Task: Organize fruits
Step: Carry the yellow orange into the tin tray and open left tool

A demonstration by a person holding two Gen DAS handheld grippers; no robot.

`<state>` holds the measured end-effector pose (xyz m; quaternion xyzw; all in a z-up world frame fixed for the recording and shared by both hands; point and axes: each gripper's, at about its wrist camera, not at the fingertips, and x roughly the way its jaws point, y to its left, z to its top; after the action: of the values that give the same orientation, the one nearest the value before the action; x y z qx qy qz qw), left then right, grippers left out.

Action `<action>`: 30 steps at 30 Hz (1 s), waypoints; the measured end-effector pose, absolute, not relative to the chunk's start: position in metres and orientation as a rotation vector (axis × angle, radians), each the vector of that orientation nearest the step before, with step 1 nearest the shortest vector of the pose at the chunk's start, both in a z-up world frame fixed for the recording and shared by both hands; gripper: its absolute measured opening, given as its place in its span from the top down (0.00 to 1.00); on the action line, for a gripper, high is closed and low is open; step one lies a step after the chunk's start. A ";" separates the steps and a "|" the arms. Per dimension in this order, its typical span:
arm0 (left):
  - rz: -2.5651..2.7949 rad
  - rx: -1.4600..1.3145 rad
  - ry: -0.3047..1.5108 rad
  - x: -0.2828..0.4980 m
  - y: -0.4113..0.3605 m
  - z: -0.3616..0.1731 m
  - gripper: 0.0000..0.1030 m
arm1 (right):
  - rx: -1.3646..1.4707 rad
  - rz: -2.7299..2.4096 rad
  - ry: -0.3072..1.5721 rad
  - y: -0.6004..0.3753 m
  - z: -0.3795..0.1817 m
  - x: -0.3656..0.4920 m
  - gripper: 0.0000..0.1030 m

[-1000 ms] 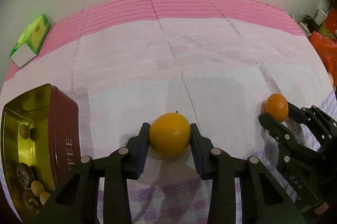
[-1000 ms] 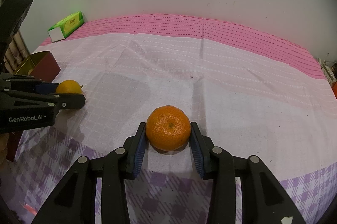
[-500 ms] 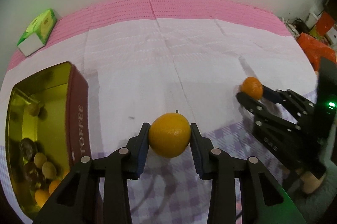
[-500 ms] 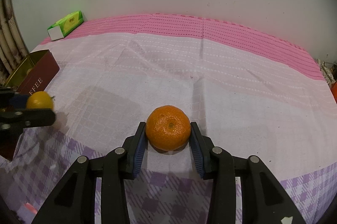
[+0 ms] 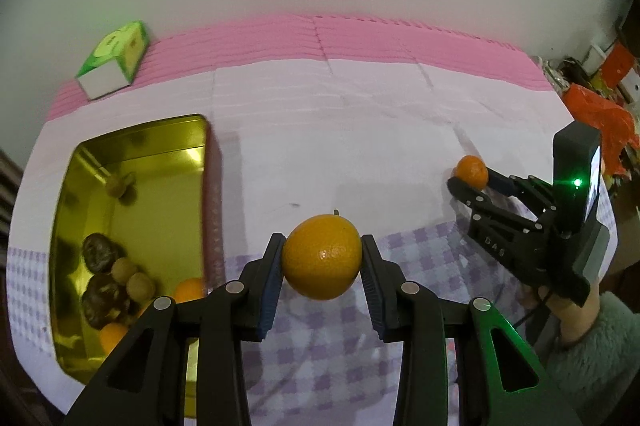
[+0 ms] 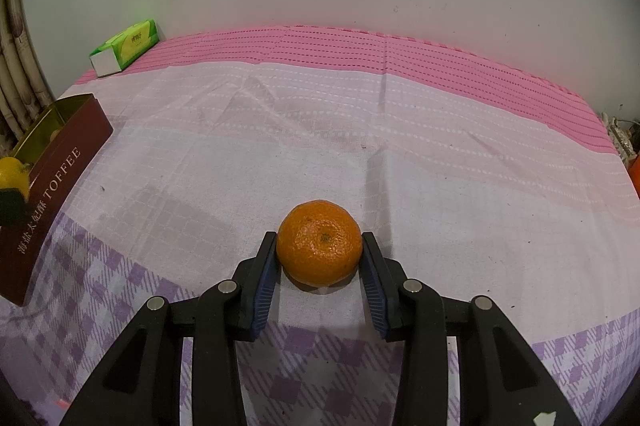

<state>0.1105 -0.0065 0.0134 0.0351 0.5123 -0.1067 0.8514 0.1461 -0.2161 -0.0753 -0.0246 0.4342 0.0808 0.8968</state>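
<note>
My left gripper (image 5: 322,264) is shut on a smooth yellow-orange fruit (image 5: 321,258), lifted above the cloth just right of the open gold-lined toffee tin (image 5: 132,137). Several fruits and dark pieces lie in the tin. My right gripper (image 6: 320,258) is shut on a mandarin (image 6: 319,242) that rests on the cloth. In the left wrist view the right gripper (image 5: 474,181) shows at the right with that mandarin (image 5: 472,171). At the left edge of the right wrist view, the yellow-orange fruit (image 6: 12,173) shows beside the tin (image 6: 56,185).
A green tissue pack (image 5: 114,59) lies at the back left on the pink stripe of the cloth (image 5: 360,129). Orange bags and clutter (image 5: 600,113) sit past the right edge. A sleeve (image 5: 592,350) is at the lower right. A wall stands behind.
My left gripper has risen and moved left with the yellow-orange fruit, so the tin's inside now shows from above. The right gripper and its mandarin have stayed in place.
</note>
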 end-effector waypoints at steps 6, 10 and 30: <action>-0.161 0.039 1.062 0.107 0.017 0.021 0.63 | -0.052 0.166 0.899 -0.216 -0.075 0.146 0.64; -0.108 0.017 1.057 0.111 0.038 0.022 0.63 | -0.052 0.166 0.899 -0.216 -0.075 0.146 0.64; 0.115 -0.002 1.068 0.141 0.123 0.004 0.63 | -0.055 0.159 0.898 -0.215 -0.077 0.148 0.62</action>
<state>0.1408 0.1235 0.0039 -0.0010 0.5088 0.0547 0.8591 0.1478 -0.2154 -0.0770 -0.0267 0.4337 0.0768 0.8974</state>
